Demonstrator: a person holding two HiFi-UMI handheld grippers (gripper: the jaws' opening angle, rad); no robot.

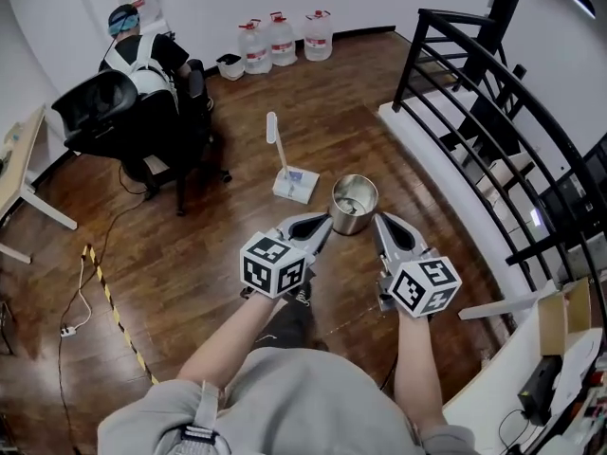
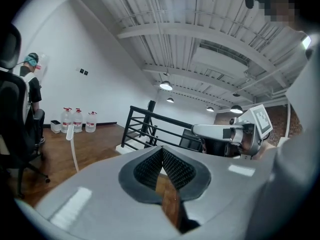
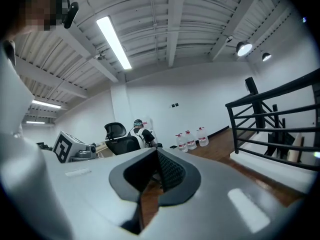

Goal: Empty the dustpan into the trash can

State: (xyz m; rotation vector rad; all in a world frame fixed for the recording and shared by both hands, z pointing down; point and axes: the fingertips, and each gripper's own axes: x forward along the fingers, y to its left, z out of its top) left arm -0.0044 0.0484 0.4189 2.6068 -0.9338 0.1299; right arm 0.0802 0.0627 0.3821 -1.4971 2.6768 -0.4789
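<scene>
A white dustpan [image 1: 295,186] stands on the wooden floor with its long handle [image 1: 276,143] upright; the handle [image 2: 73,148] also shows at the left of the left gripper view. Just right of it stands a round metal trash can [image 1: 354,203], its mouth facing up. My left gripper [image 1: 321,227] hovers near the can's left side, shut with nothing in it, its pads [image 2: 172,166] pressed together. My right gripper [image 1: 382,224] hovers at the can's right side, also shut and empty, its pads [image 3: 169,171] meeting. Neither touches the dustpan.
A person sits in a black office chair [image 1: 133,112] at the back left. Three water bottles [image 1: 282,38] line the far wall. A black railing [image 1: 479,102] and a white ledge run along the right. A desk [image 1: 19,173] stands left; striped tape [image 1: 109,301] crosses the floor.
</scene>
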